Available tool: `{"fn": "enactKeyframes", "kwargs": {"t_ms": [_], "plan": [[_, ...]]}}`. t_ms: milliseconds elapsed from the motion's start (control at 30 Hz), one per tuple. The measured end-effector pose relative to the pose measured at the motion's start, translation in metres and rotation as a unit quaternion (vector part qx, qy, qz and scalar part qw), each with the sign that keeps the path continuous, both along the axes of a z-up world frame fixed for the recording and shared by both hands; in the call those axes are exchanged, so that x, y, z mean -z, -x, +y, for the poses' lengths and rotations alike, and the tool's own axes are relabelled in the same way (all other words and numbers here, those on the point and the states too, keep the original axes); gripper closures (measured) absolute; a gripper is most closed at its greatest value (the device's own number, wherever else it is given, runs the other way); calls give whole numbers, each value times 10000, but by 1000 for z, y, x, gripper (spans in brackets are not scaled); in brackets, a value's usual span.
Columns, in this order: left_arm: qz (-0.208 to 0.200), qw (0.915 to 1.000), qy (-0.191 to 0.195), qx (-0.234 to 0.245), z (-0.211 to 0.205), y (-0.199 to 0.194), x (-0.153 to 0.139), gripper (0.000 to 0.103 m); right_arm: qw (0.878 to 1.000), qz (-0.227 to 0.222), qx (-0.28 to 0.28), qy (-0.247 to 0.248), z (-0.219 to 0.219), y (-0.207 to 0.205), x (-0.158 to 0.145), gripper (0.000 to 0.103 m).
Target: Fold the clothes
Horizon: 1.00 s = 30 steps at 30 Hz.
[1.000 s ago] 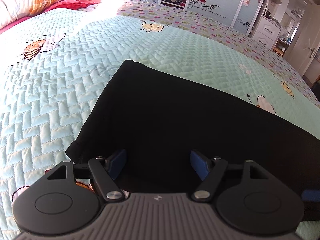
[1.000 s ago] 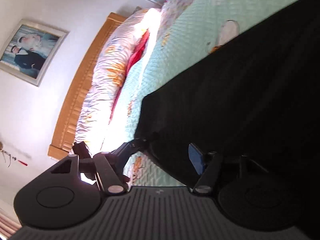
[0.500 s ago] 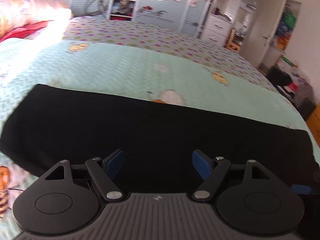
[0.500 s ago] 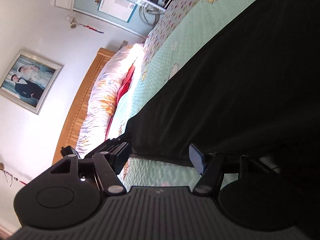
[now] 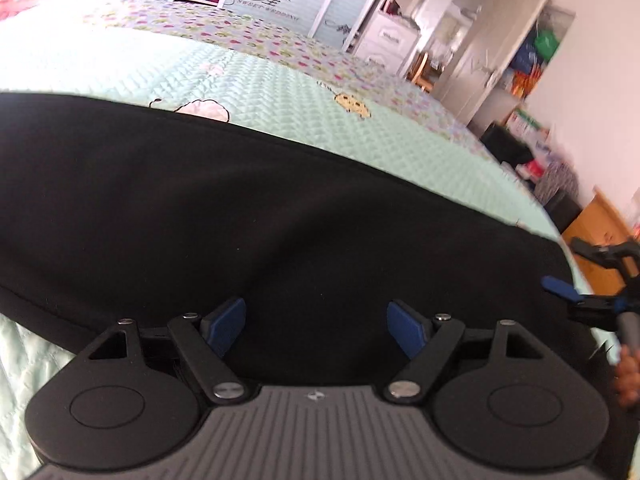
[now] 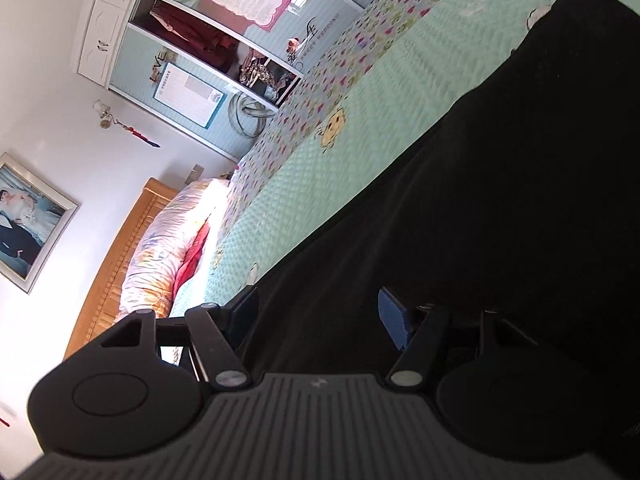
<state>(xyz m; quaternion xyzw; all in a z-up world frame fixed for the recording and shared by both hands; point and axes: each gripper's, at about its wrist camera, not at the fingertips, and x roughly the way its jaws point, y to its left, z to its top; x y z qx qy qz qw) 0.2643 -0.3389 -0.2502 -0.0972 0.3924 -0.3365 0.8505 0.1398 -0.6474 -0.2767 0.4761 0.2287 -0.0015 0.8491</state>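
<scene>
A long black garment (image 5: 280, 208) lies flat across the mint quilted bedspread (image 5: 280, 80). My left gripper (image 5: 314, 322) hovers low over its near edge, jaws opening a little wider, nothing pinched between the blue pads (image 5: 224, 324). At the garment's right end my right gripper (image 5: 576, 272) shows at the frame edge with a hand (image 5: 628, 376) behind it. In the right wrist view the same garment (image 6: 500, 200) fills the right side. There the right gripper (image 6: 320, 314) stands open above its edge, and its pads (image 6: 394, 320) grip nothing.
Pillows (image 6: 172, 248) and a wooden headboard (image 6: 116, 264) lie at one end of the bed. A wardrobe (image 6: 208, 40) stands behind it, white drawers (image 5: 390, 38) sit by a doorway, and clutter with wooden furniture (image 5: 600, 232) lines the bed's right side.
Both grippers have swept sideways along the garment toward its right end. The left view left the garment's left corner behind, and the right gripper has come into it.
</scene>
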Motion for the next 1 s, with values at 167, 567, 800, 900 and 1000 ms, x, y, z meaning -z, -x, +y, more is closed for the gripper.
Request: {"fn": "enactKeyframes", "kwargs": {"t_ms": [167, 567, 800, 900, 1000], "plan": [[-328, 9995, -27, 38, -6, 9, 4, 22, 9983, 193, 549, -50, -74, -15, 20, 37], [-729, 9973, 15, 80, -5, 15, 12, 22, 9684, 104, 2473, 306, -138, 43, 10, 48], [-859, 9962, -123, 112, -11, 22, 11, 22, 9923, 74, 1230, 111, -84, 79, 13, 41], [-900, 9957, -206, 121, -11, 22, 10, 22, 9764, 719, 1866, 819, -111, 89, 27, 74], [-991, 9942, -390, 140, -15, 24, 9, 21, 9692, 176, 2340, 744, -112, 115, 15, 45]]}}
